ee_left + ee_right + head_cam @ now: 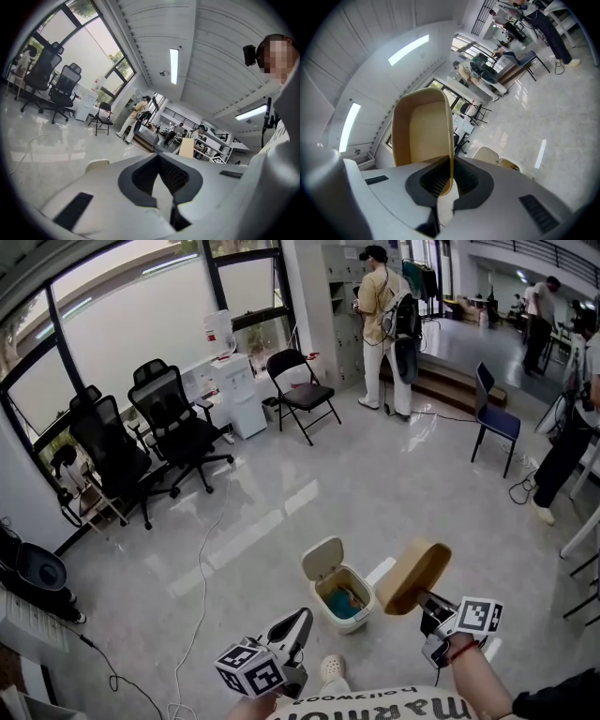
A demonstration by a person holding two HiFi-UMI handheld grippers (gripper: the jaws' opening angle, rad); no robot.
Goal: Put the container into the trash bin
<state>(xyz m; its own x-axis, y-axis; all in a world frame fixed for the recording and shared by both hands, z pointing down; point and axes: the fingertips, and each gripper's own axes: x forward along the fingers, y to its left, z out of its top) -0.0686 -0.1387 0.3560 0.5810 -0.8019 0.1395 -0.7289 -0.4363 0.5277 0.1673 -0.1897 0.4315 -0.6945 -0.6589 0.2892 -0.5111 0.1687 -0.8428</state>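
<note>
The right gripper (427, 601) pinches the container (412, 576) by its wall between its fingers, in the air near the open trash bin (342, 622) on the floor. Centre it over the opening before letting go (tilted, it could catch the rim). The left gripper (296, 624) has its fingers pressed together on nothing.

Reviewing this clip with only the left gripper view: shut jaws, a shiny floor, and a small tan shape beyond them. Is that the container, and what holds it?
Observer: Yes. The right gripper holds it, with its jaws shut on one wall of the tan container, whose open side faces that gripper's camera.
Operator: Is the trash bin ready to take it?
Observer: The head view shows the trash bin standing on the floor with its lid flipped open.
Operator: Is the container over it?
Observer: Not yet. In the head view it is held up in the air, to the right of the bin's opening.
</note>
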